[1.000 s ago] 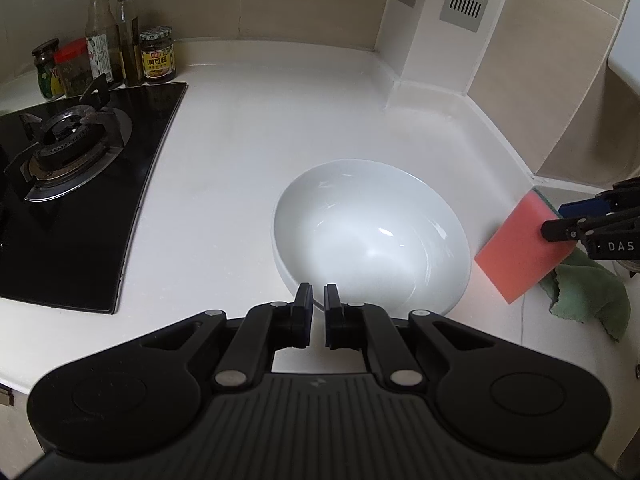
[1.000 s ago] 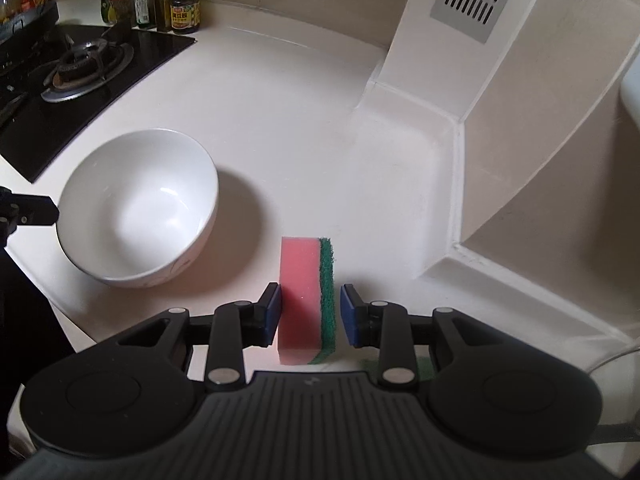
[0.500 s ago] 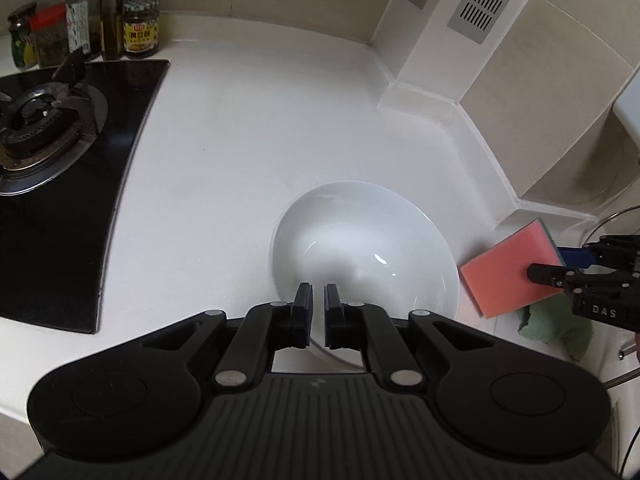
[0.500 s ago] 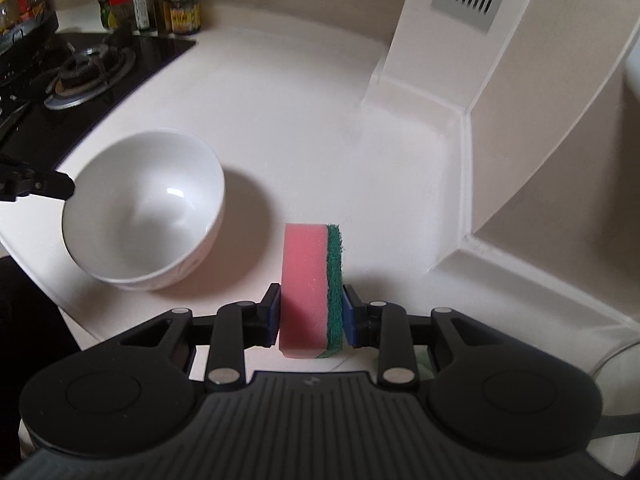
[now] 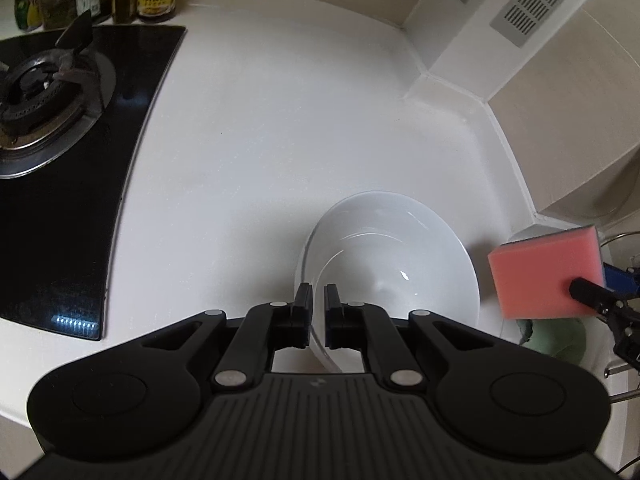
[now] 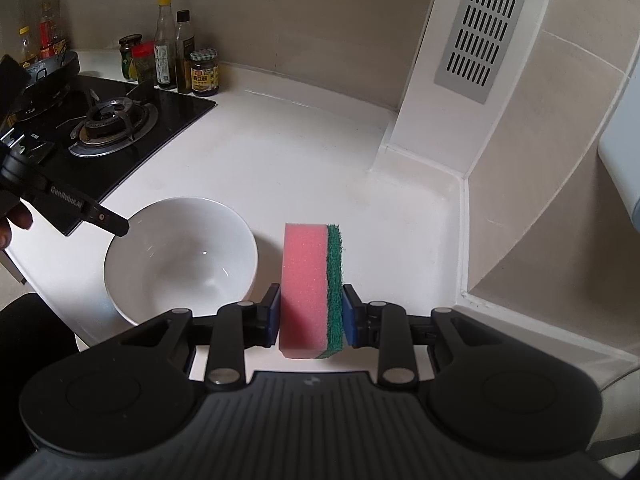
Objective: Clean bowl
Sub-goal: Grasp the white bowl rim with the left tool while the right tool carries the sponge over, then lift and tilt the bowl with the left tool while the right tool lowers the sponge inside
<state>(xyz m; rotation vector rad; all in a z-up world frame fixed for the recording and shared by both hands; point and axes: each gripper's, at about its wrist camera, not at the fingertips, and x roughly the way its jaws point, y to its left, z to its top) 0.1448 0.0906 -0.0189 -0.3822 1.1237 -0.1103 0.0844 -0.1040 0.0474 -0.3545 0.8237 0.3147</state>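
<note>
A white bowl [image 5: 396, 268] sits on the white counter; it also shows in the right wrist view [image 6: 180, 256]. My left gripper [image 5: 317, 312] is shut on the bowl's near rim, which runs between its fingers. My right gripper [image 6: 310, 314] is shut on a pink sponge with a green scouring side [image 6: 310, 288] and holds it upright above the counter, right of the bowl. The sponge also shows in the left wrist view [image 5: 544, 272], with the right gripper's fingers [image 5: 592, 296] on it.
A black gas hob [image 5: 60, 128] lies to the left, with jars and bottles [image 6: 176, 64] behind it. A tiled column with vents [image 6: 472, 28] rises at the back right. A green cloth [image 5: 556, 340] lies under the sponge, by the sink [image 5: 616, 200].
My right gripper closed on the sponge and lifted it off the counter. My left gripper moved onto the bowl's rim, and the bowl shifted right.
</note>
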